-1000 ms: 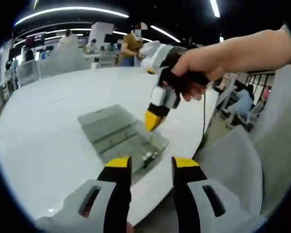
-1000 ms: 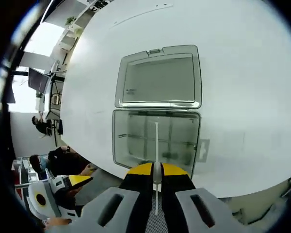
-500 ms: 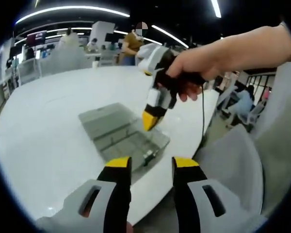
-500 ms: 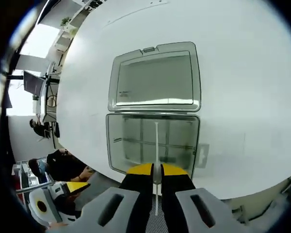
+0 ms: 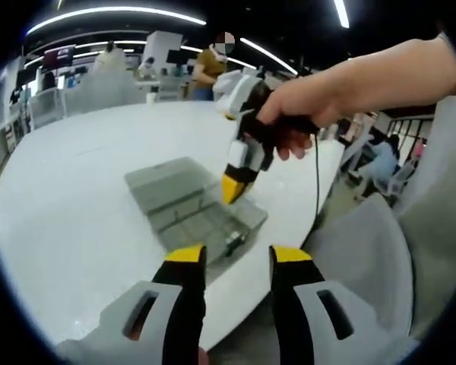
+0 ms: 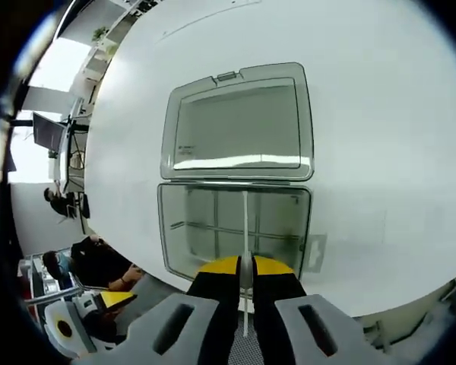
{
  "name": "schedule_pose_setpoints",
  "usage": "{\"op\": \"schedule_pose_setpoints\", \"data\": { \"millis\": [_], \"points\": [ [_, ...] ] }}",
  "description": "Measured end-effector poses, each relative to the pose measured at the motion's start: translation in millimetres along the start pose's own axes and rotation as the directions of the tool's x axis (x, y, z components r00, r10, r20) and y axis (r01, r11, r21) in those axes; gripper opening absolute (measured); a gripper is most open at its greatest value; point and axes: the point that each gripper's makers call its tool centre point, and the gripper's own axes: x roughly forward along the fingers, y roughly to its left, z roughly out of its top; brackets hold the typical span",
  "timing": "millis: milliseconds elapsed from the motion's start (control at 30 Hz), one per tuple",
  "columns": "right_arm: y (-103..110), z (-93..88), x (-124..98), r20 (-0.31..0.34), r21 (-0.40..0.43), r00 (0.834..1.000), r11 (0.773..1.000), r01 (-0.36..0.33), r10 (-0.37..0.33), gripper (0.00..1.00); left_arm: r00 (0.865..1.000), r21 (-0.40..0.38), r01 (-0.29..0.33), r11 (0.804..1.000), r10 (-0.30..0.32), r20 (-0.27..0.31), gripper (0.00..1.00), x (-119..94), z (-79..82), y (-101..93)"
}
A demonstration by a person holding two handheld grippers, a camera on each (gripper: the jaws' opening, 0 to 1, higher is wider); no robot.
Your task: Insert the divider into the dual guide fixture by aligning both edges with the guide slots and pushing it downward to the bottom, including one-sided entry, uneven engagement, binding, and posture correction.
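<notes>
A clear plastic box (image 6: pixel 234 228) with guide slots lies open on the white table, its lid (image 6: pixel 238 125) flat beyond it. My right gripper (image 6: pixel 245 268) is shut on a thin white divider (image 6: pixel 245 228), held edge-on straight above the box. In the left gripper view the same box (image 5: pixel 201 217) lies ahead, and the right gripper (image 5: pixel 234 188), held by a hand, points down over its near right part. My left gripper (image 5: pixel 235 258) stands open, short of the box, with nothing between its fingers.
The round white table (image 5: pixel 68 198) has its edge just below the box in both views. A grey chair back (image 5: pixel 365 258) stands at the right. People and desks sit in the far background (image 5: pixel 137 72). Someone sits beside the table (image 6: pixel 99 262).
The right gripper with the divider has shifted slightly over the box, so the box sits a little further left in its view. The left gripper has stayed put.
</notes>
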Motion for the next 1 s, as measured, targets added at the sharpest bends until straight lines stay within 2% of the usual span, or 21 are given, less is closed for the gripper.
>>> {"op": "schedule_pose_setpoints", "data": {
  "millis": [233, 733, 1000],
  "points": [
    [-2.2, 1.3, 3.2, -0.001, 0.005, 1.0, 1.0, 0.001, -0.001, 0.0, 1.0, -0.004, -0.002, 1.0, 0.002, -0.003, 0.32, -0.3, -1.8, 1.2],
    [-2.0, 1.6, 7.4, -0.009, 0.009, 1.0, 1.0, 0.005, -0.005, 0.0, 1.0, -0.001, -0.008, 1.0, 0.008, -0.014, 0.41, 1.0, -4.9, 2.5],
    [-1.7, -1.4, 7.5, -0.015, 0.01, 1.0, 1.0, 0.017, -0.017, 0.0, 1.0, -0.003, -0.01, 1.0, 0.01, -0.014, 0.41, 1.0, -5.3, 3.2]
  ]
}}
